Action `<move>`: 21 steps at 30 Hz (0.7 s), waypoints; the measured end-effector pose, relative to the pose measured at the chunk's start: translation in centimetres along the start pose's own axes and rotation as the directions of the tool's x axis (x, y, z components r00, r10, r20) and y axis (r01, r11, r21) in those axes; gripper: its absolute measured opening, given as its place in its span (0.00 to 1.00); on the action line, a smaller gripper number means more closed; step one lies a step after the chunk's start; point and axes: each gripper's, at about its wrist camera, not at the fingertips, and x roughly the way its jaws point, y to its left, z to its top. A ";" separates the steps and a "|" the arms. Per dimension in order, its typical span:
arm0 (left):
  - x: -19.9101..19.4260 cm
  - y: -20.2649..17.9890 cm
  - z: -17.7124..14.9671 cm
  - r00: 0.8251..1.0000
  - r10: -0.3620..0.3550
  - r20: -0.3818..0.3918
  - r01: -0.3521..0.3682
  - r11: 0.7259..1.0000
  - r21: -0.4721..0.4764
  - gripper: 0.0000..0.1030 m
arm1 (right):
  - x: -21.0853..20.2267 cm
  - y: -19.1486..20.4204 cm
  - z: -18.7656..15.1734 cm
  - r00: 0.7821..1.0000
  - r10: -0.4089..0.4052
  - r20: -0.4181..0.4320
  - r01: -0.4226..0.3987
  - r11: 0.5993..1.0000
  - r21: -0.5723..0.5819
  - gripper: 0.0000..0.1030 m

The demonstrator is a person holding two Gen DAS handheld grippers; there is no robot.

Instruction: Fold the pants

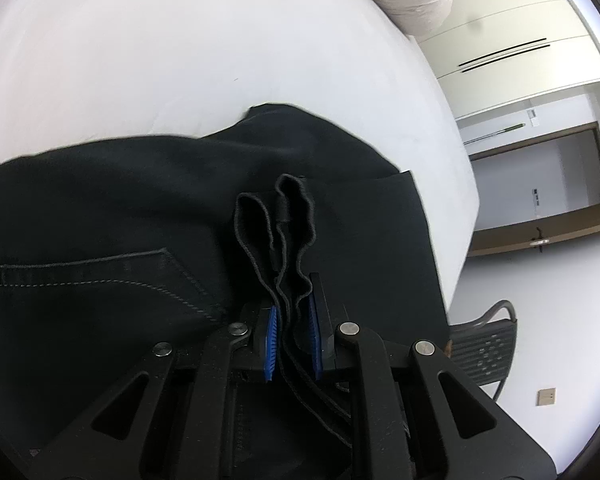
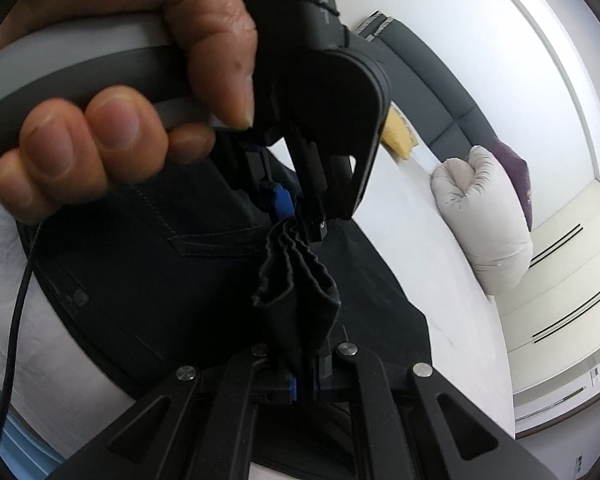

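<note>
The dark navy pants (image 1: pixel 112 216) lie on the white bed, with a stitched back pocket at the left. My left gripper (image 1: pixel 294 340) is shut on a bunched edge of the pants that stands up between its blue pads. In the right wrist view my right gripper (image 2: pixel 304 388) is shut on another bunched edge of the pants (image 2: pixel 204 280). The left gripper (image 2: pixel 296 208) is right above it, held by a hand (image 2: pixel 112 120), also clamping the pleated fabric. The two grippers are very close together.
The white bed (image 1: pixel 180 52) spreads behind the pants, and its right edge drops to the floor. A light grey pillow (image 2: pixel 488 216) and a purple cushion (image 2: pixel 516 176) lie at the head. White wardrobes (image 1: pixel 512 44) and a dark chair (image 1: pixel 488 344) stand at the right.
</note>
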 end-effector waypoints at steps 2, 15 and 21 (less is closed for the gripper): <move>0.7 0.7 -0.2 1.000 0.007 -0.007 -0.007 1.000 -0.010 0.12 | 0.9 0.9 0.1 0.999 0.024 -0.028 -0.025 0.999 -0.021 0.06; -3.3 -0.9 -1.2 0.959 0.256 0.119 -0.266 0.960 0.082 0.14 | 0.3 -6.6 -1.9 0.920 0.392 -0.013 -0.374 0.886 0.275 0.37; -0.3 -7.5 -2.9 0.968 0.197 0.154 -0.233 0.936 0.264 0.14 | 4.7 -20.7 -8.8 0.744 0.619 0.252 -0.585 0.420 0.693 0.11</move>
